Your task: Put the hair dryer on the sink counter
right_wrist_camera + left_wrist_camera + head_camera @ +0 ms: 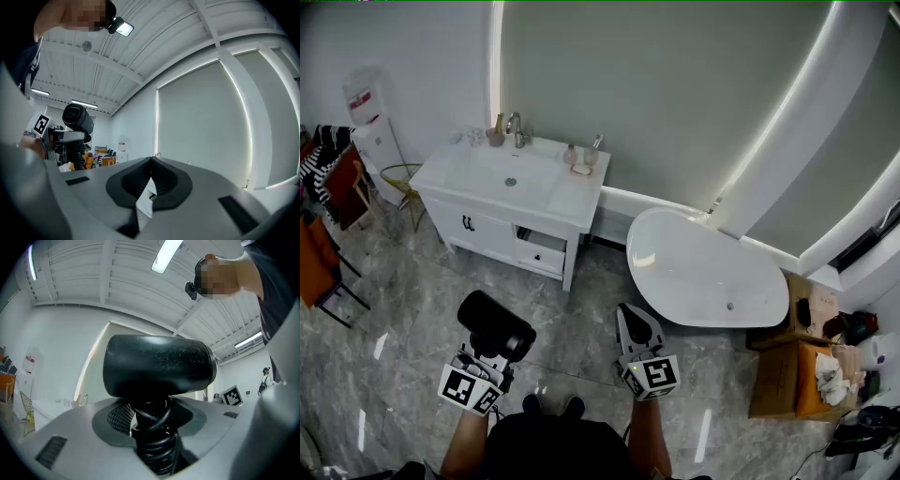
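White sink counter (pixel 572 192) stood well ahead of both grippers. Upright above the left gripper (pixel 152 427) sat the black hair dryer (pixel 159 364), its cord-wrapped handle clamped between widely spread jaws. Beside it, the right gripper (pixel 151 161) pointed level, jaws closed together on nothing.

L gripper (pixel 490 354) clamps hair dryer (pixel 495 323) handle; R gripper (pixel 629 313) closed, both ~level.

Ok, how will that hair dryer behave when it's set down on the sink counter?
The hair dryer is probably top-heavy: a fat barrel above a thin handle, so likely to tip if stood upright. Laid down, the round barrel may roll. The cord coiled round the handle could spring loose.
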Demonstrator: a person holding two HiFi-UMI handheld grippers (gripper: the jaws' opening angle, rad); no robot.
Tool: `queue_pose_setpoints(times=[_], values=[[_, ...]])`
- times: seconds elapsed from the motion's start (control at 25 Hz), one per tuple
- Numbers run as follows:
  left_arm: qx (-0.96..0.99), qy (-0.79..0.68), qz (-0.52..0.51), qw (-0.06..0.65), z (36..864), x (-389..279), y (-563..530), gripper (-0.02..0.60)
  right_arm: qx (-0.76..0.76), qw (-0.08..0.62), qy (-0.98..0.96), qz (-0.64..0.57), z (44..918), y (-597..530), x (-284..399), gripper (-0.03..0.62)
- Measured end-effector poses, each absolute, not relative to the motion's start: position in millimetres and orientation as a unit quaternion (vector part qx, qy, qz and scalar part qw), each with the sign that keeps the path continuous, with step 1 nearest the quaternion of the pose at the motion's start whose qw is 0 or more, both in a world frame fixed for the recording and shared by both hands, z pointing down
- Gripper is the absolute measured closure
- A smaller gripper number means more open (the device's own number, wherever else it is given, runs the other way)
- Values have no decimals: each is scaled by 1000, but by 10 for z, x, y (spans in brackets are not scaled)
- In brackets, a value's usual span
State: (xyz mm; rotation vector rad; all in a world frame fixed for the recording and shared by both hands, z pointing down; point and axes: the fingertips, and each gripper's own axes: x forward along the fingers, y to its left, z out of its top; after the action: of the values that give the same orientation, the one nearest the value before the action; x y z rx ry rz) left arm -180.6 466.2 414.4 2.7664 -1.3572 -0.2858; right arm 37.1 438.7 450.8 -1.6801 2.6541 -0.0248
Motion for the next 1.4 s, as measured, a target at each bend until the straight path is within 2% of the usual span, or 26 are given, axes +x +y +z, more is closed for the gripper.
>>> queue_pose_setpoints(times=[0.28, 0.76, 1.4], values=[[894, -437, -95, 22, 4142, -1714, 4663, 360, -532, -2, 846, -29, 4578, 4357, 443, 565], [887, -450, -96, 26, 4178, -1561, 4572, 360, -502, 42, 864, -21, 4470, 4317, 579, 563], [866, -491, -90, 34, 4382, -1322, 4756, 360, -477, 29, 878, -25, 4680, 4437, 940, 563]])
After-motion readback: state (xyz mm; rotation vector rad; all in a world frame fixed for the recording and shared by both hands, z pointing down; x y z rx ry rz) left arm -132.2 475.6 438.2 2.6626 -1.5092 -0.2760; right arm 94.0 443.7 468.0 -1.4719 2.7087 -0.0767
